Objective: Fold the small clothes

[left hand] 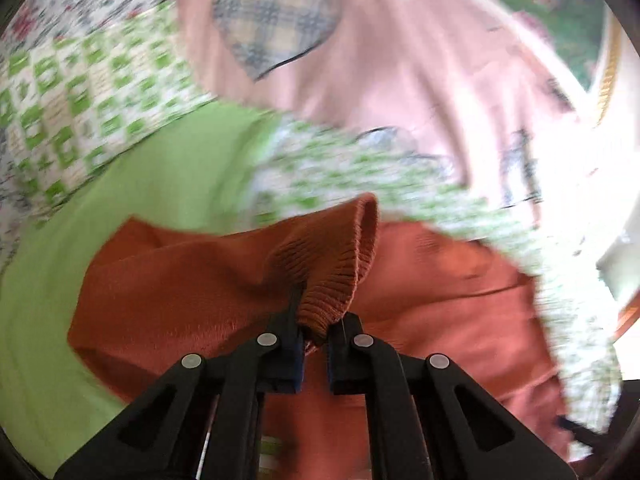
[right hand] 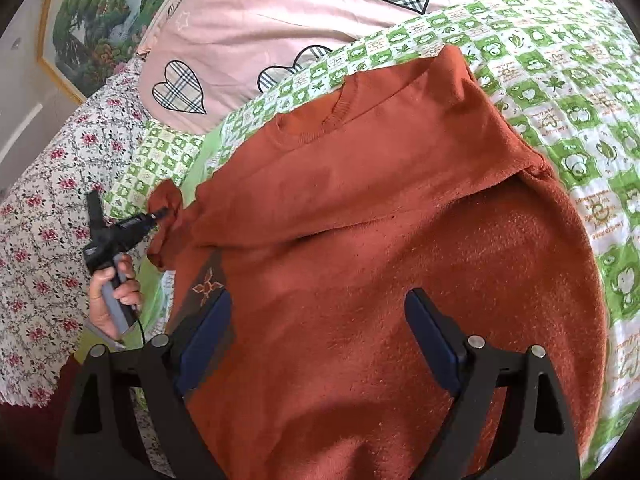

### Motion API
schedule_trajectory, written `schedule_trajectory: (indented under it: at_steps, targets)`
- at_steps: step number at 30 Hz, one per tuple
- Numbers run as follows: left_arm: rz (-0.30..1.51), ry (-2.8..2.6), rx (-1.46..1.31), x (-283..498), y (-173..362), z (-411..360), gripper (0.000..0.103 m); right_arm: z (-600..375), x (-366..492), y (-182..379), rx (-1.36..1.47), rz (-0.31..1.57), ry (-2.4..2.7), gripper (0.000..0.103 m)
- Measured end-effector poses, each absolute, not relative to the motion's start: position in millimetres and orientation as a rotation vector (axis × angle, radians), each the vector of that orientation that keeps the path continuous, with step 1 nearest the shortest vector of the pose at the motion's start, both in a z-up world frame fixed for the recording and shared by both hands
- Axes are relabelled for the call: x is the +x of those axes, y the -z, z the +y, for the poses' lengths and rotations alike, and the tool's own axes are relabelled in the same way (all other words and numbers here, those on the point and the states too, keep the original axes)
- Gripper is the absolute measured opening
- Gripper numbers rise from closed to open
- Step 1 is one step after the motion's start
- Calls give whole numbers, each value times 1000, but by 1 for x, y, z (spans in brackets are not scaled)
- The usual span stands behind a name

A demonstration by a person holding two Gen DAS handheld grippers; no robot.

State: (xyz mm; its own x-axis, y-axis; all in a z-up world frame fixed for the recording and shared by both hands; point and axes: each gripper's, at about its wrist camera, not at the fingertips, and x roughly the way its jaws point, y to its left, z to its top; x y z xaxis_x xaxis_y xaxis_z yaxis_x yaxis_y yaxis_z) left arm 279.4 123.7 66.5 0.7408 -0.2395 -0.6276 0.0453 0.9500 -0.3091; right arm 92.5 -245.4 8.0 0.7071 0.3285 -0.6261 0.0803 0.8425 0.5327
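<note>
Rust-orange knit, fuzzy on its surface, is making up the small sweater (right hand: 360, 220), which is lying spread on a green-and-white checked quilt (right hand: 568, 92) on the bed. Its ribbed neckline (right hand: 320, 120) is pointing toward a pink pillow with plaid hearts (right hand: 256, 20), and a small brown patch with an orange cross motif (right hand: 206, 286) is showing near one edge. The left gripper (left hand: 314, 322) is pinching a ribbed cuff (left hand: 328, 272) between nearly closed jaws, lifting the sleeve end so that it is bunching; this view is blurred. From the right wrist view, that gripper is appearing at the sweater's left side, held in the person's hand (right hand: 114, 292). The right gripper (right hand: 318, 312) is hovering over the sweater's body with its jaws spread wide, gripping nothing. A floral sheet (right hand: 48, 216) is covering the bed beside the quilt.
</note>
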Motion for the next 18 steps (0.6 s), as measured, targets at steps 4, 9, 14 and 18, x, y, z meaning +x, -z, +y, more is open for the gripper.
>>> schedule_trajectory:
  at_steps: [4, 9, 14, 18]
  targets:
    - [687, 342, -305, 270, -88, 52, 6, -254, 84, -11, 582, 756, -115, 88]
    - [714, 486, -274, 270, -85, -42, 6, -275, 73, -17, 604, 721, -64, 88]
    - [783, 567, -263, 279, -54, -121, 6, -295, 61, -14, 623, 718, -11, 88]
    - [835, 593, -225, 289, -22, -165, 6, -304, 57, -10, 627, 722, 8, 88]
